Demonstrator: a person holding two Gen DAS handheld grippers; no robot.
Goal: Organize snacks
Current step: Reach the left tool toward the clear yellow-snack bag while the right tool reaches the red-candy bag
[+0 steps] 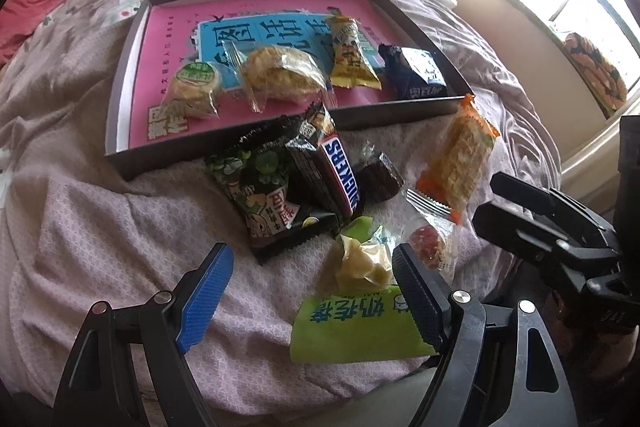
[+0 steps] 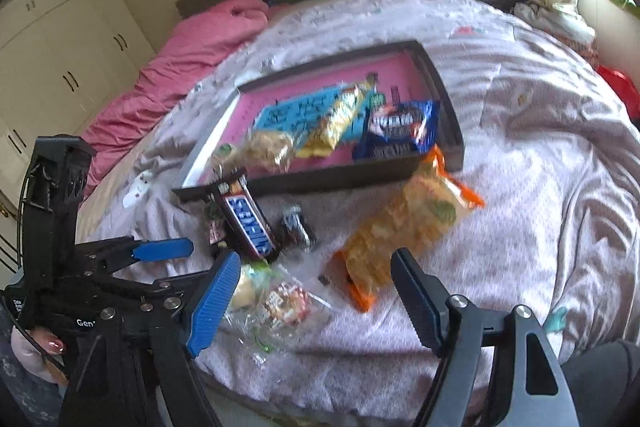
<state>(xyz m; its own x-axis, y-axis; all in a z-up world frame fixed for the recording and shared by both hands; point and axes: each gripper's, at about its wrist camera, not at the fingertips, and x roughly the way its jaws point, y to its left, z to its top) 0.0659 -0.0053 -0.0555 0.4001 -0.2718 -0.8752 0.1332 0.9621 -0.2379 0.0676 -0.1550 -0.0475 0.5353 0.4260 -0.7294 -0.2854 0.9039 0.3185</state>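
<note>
Left tongs [image 1: 308,291]: jaws wide, holding nothing, hovering over a green packet [image 1: 352,327]. Right tongs [image 2: 316,291]: jaws wide, empty, above a clear-wrapped sweet [image 2: 280,303] and an orange packet [image 2: 400,231]. Bed [image 1: 80,187]: lilac quilt, carrying all items. Tray [image 1: 120,99]: dark rim, pink liner, holding 4 snacks. Loose beside the tray's near edge: black-green packet [image 1: 256,195], Snickers bar [image 1: 340,175], small dark sweet [image 1: 380,177].
</note>
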